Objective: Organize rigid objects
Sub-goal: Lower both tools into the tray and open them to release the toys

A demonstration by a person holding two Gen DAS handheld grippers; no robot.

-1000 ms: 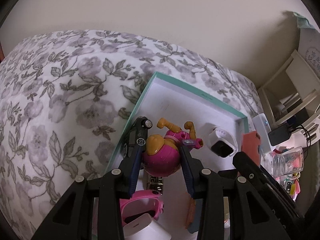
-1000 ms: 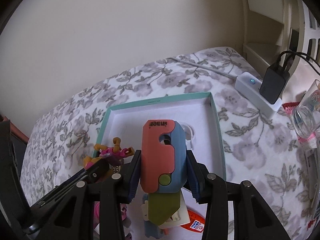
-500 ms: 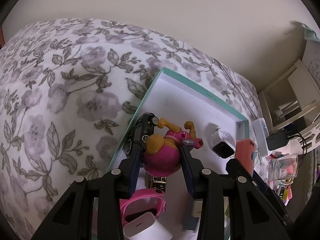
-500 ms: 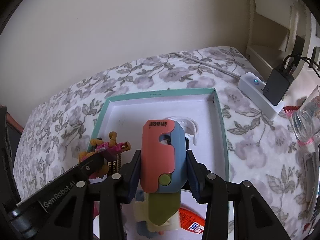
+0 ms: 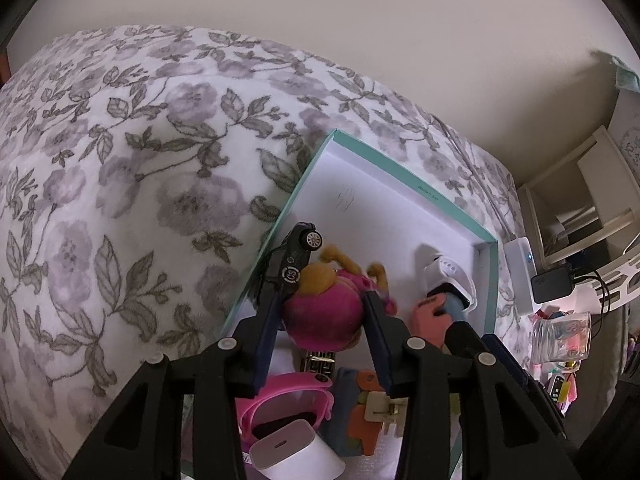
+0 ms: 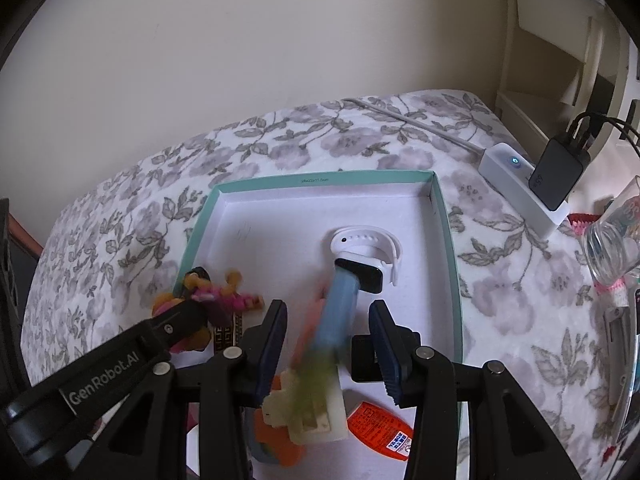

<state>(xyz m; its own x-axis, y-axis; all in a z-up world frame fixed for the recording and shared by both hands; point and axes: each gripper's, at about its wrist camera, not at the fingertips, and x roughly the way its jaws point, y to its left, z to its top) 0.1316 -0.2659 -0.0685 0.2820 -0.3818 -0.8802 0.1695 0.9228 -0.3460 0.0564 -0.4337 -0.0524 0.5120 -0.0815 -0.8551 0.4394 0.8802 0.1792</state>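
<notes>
Pink-and-orange toy figure (image 5: 324, 312) between left tool (image 5: 322, 308) jaws, opening over teal-rimmed box (image 5: 416, 196); blue-and-coral toy (image 6: 334, 312) dropping blurred from parting right tool (image 6: 328, 340); open wide before withdrawing

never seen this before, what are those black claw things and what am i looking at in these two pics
Those black claws are two-finger grippers that a person holds, one in each hand. Each carries a fisheye camera looking along its fingers, so one picture comes from the left gripper, the other from the right gripper. Both look down into a teal-rimmed box on a floral bedspread. In it lie a white smartwatch and a toy car. The left jaws are opening around a pink toy figure; the right jaws stand clear of a blurred blue and coral toy between them.
</notes>
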